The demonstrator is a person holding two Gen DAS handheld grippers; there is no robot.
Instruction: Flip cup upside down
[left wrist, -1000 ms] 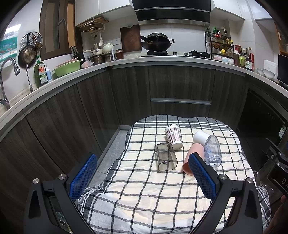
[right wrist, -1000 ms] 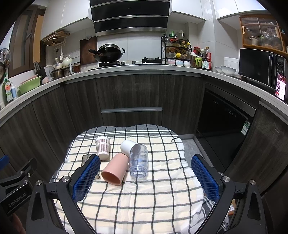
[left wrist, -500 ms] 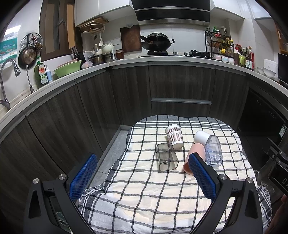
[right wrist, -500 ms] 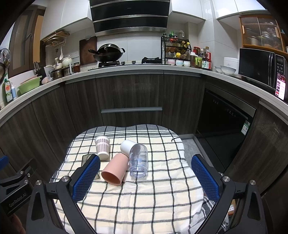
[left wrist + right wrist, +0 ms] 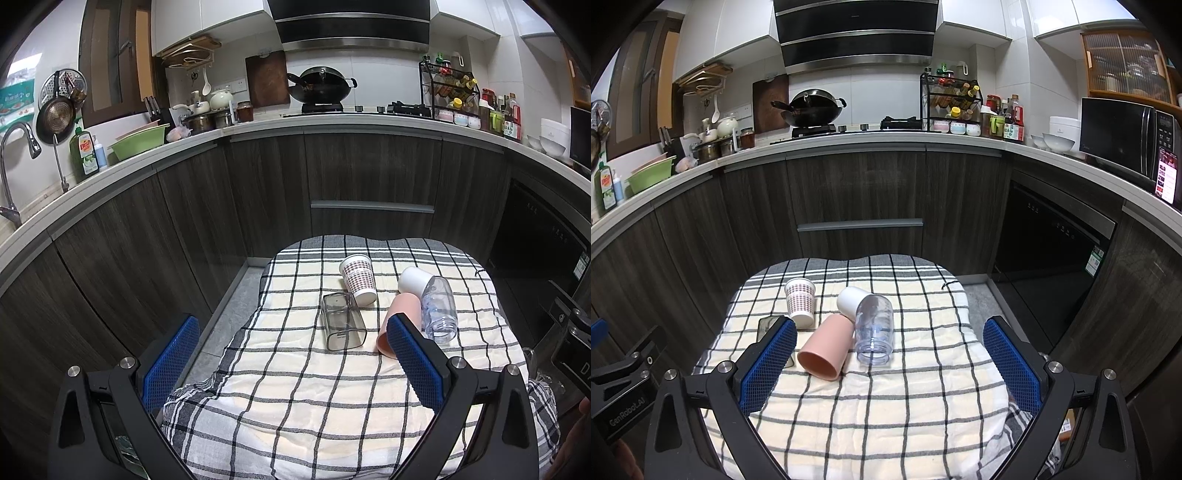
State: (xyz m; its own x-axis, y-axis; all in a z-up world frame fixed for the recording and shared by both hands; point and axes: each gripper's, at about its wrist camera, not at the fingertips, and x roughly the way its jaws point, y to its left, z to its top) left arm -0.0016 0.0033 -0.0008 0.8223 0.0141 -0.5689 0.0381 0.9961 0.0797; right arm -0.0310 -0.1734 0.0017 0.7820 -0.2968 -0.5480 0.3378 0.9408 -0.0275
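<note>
Several cups lie on their sides on a checked cloth (image 5: 295, 387): a grey clear square cup (image 5: 342, 320), a patterned paper cup (image 5: 358, 275), a pink cup (image 5: 400, 317), a white cup (image 5: 412, 280) and a clear plastic cup (image 5: 439, 308). In the right wrist view the pink cup (image 5: 827, 345), clear cup (image 5: 873, 328), white cup (image 5: 851, 299) and patterned cup (image 5: 800, 301) show; the grey cup (image 5: 767, 326) is partly hidden. My left gripper (image 5: 291, 360) is open and empty, short of the cups. My right gripper (image 5: 890, 363) is open and empty, just short of the clear cup.
The cloth covers a small table (image 5: 849, 424) in a kitchen. Dark cabinets (image 5: 369, 177) curve behind it, with floor (image 5: 221, 321) to the left. A dishwasher front (image 5: 1045, 251) stands at the right. The other gripper's body shows at the right edge (image 5: 569, 332).
The left wrist view has shifted very slightly, so the cups sit a touch higher in it. The cups themselves have not moved. Both grippers stay open.
</note>
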